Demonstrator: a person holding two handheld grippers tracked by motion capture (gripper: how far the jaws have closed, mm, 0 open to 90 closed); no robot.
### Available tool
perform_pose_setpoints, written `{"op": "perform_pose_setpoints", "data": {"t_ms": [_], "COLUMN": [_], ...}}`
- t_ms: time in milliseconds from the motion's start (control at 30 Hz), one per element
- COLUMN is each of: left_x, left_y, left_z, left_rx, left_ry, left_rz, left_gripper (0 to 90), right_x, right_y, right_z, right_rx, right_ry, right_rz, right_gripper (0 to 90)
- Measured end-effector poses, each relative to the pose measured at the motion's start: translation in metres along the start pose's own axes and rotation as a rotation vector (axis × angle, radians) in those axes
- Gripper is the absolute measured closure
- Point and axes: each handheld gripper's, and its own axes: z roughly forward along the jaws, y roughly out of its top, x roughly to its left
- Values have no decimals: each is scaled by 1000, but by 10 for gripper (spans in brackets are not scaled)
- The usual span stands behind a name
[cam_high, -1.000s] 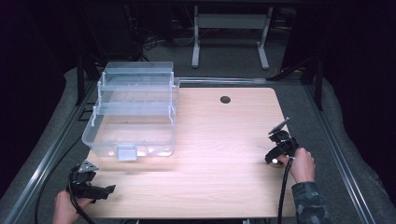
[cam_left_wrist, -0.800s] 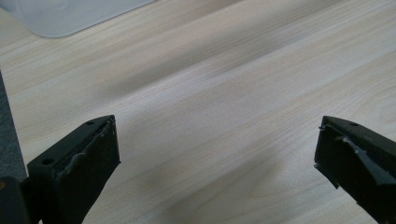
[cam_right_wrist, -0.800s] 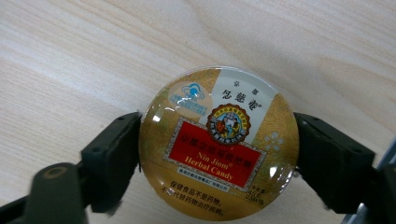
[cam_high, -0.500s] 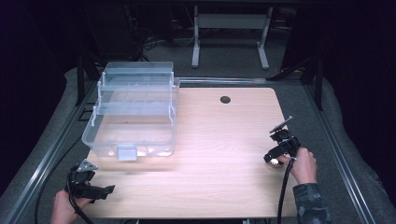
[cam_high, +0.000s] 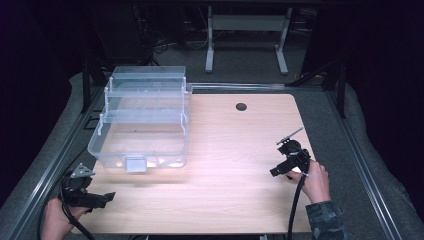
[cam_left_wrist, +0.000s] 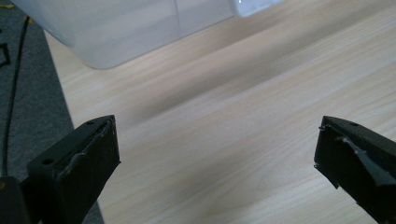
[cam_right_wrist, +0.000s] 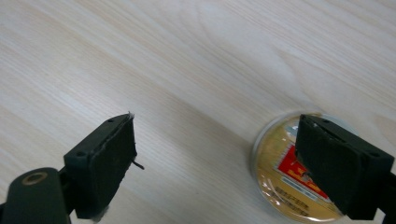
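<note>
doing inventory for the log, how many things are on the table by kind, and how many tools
clear plastic tiered box: 1
round clear-lidded disc with a red and yellow label: 1
hand-held tools: 2, the left tool and the right tool, both open with nothing between the jaws
total: 4

place: lab or recording bay | desk: light wood table (cam_high: 225, 150) with a cable hole (cam_high: 241, 106) | surround: black curtained dark, grey padding (cam_high: 345, 165), metal rails (cam_high: 47, 167) | behind: white frame legs (cam_high: 245, 35), loose cables (cam_high: 165, 47) on the floor
</note>
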Motion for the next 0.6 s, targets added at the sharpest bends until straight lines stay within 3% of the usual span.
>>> {"op": "perform_pose_setpoints", "data": {"t_ms": [167,300,333,600], "left_x": [7,15,17,34], "left_y": [10,22,25,50], "left_z": [-6,-12,-14,-21], "left_rx": [-7,-27,-29,-52], "left_ry": [2,1,1,-11], "left_rz": [6,11,10,9], "left_gripper": [1,1,0,0], "right_x": [13,18,19,18], "right_y": [2,2,2,-1], "right_z": [0,0,-1,-3], "right_rx": [3,-7,-5,-8], "right_ry": [-59,-29,-46,-45], "right_rz": [-34,-49,-51,-47], "right_gripper": [124,125,126,128]}}
